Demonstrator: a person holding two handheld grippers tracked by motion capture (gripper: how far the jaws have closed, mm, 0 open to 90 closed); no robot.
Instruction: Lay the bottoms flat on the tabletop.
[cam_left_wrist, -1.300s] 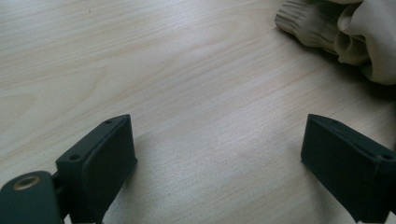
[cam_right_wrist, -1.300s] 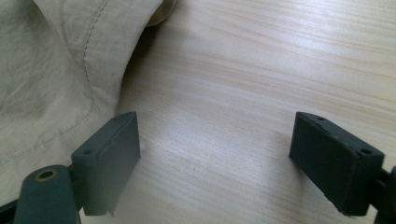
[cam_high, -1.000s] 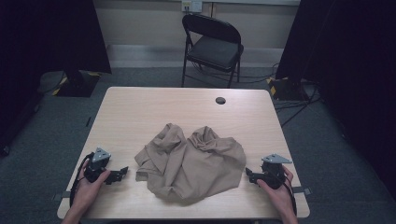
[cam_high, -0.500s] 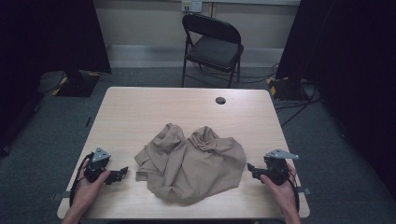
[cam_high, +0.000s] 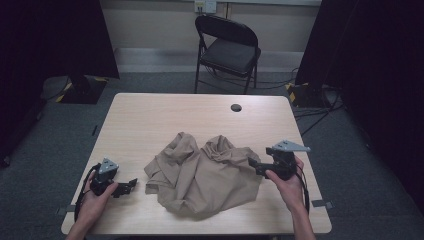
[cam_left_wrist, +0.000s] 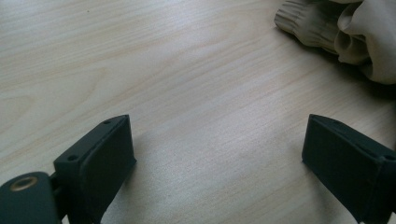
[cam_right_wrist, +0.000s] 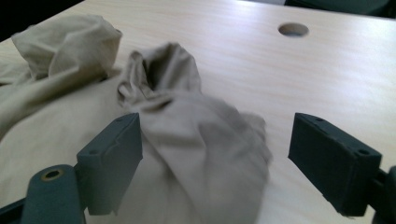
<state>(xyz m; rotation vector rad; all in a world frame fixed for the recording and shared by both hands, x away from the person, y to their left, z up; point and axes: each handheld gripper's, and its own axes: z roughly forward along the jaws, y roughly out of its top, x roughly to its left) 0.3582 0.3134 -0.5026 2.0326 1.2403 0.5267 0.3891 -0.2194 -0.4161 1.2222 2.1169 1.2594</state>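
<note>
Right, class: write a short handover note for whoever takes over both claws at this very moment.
Left claw: open, low over bare table, short of the tan garment; its ribbed cuff lies ahead.
Right claw: open, raised at the garment's right edge, a fold between its jaws, not gripped.
Garment: crumpled heap, centre front of table.
Done: nothing grasped yet.
Left: probably close on the cloth, then spread or fold it.

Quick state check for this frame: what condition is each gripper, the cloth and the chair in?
Left gripper: open, over bare table, beside the cloth.
Right gripper: open, a fold of cloth between its jaws.
Crumpled tan cloth garment: bunched in a heap.
Black folding metal chair: unfolded, unoccupied.
</note>
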